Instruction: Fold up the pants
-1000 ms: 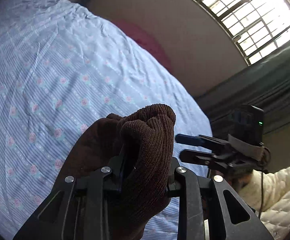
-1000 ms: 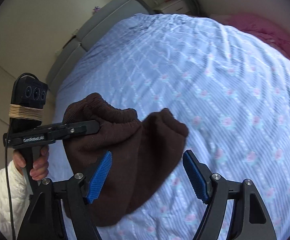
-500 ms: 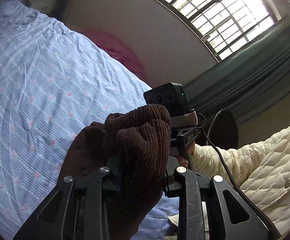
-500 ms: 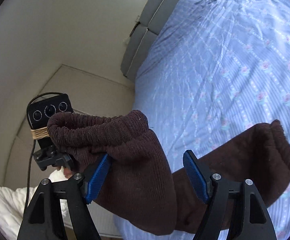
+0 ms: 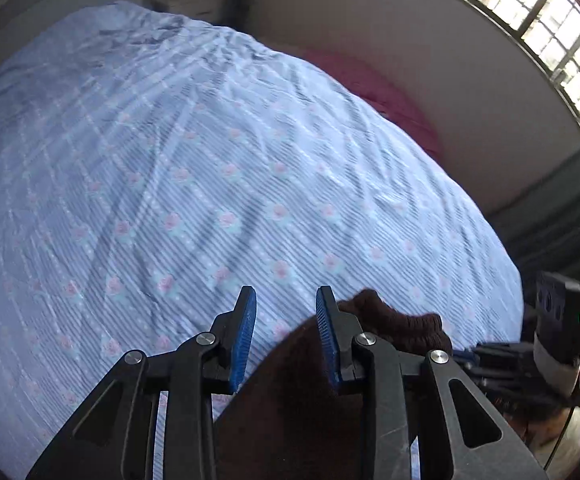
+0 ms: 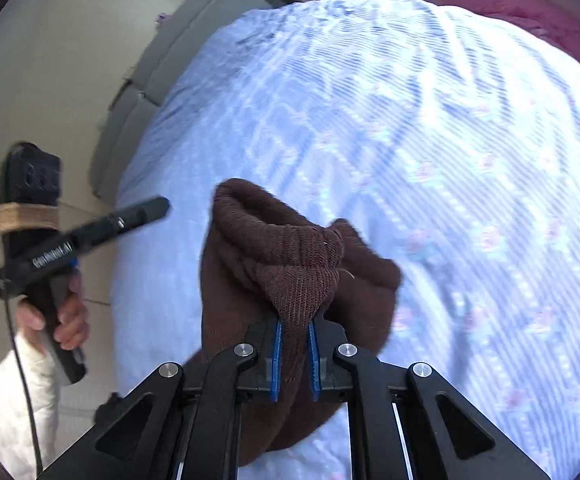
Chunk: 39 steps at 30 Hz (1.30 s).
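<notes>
Brown knit pants over floral bed, held by one claw

Right claw (image 6: 294,354) is clamped on a bunched fold of the pants (image 6: 290,264), which hang above the blue floral bedsheet (image 6: 450,160). Left claw (image 5: 285,336) is seen parted, pads bare, the pants just beside its right pad. Beyond, a barred window (image 5: 550,32) is seen.
</notes>
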Available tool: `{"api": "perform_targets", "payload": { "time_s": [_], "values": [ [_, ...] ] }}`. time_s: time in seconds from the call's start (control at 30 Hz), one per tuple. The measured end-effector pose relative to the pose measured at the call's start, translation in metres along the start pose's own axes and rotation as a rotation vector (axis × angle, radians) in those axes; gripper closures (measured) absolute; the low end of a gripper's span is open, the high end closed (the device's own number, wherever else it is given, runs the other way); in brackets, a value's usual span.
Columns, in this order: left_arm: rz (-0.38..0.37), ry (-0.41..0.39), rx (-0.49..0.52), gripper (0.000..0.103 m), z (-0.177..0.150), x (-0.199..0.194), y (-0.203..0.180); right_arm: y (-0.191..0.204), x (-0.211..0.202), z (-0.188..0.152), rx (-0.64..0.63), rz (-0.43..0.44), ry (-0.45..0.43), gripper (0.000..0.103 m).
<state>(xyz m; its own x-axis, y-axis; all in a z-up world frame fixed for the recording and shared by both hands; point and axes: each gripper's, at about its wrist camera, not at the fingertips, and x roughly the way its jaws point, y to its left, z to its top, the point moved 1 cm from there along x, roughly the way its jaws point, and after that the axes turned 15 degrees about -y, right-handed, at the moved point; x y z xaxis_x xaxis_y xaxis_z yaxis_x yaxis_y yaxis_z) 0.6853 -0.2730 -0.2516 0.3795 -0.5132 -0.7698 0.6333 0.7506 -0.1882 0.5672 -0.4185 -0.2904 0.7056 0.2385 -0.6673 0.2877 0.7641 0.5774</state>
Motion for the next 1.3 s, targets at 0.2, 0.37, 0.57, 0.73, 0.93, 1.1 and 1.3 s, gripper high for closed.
{"api": "perform_targets", "payload": {
  "time_s": [0.2,0.37,0.57,0.73,0.93,1.1,1.3],
  "values": [
    [0.06,-0.022,0.016,0.043,-0.034,-0.053,0.027,-0.001,0.015,-0.008,-0.119,-0.174,0.025,0.069],
    [0.174,0.035,0.054,0.036,-0.108,-0.123,0.075,0.035,-0.034,-0.008,-0.335,-0.334,-0.145,0.038],
    [0.198,0.202,0.06,0.036,-0.216,-0.151,0.1,0.081,-0.047,-0.059,-0.409,-0.213,-0.067,0.038],
    [0.22,0.283,0.043,0.035,-0.257,-0.118,0.115,0.087,-0.025,-0.151,-0.374,-0.087,0.152,0.038],
    [0.314,0.335,0.087,0.049,-0.275,-0.076,0.122,0.067,-0.004,-0.218,-0.223,-0.079,0.339,0.038],
    [0.358,0.278,0.046,0.059,-0.27,-0.081,0.128,0.065,0.003,-0.235,-0.228,-0.066,0.381,0.039],
    [0.404,0.245,-0.003,0.058,-0.268,-0.08,0.146,0.086,0.019,-0.23,-0.322,0.023,0.377,0.039]
  ]
}}
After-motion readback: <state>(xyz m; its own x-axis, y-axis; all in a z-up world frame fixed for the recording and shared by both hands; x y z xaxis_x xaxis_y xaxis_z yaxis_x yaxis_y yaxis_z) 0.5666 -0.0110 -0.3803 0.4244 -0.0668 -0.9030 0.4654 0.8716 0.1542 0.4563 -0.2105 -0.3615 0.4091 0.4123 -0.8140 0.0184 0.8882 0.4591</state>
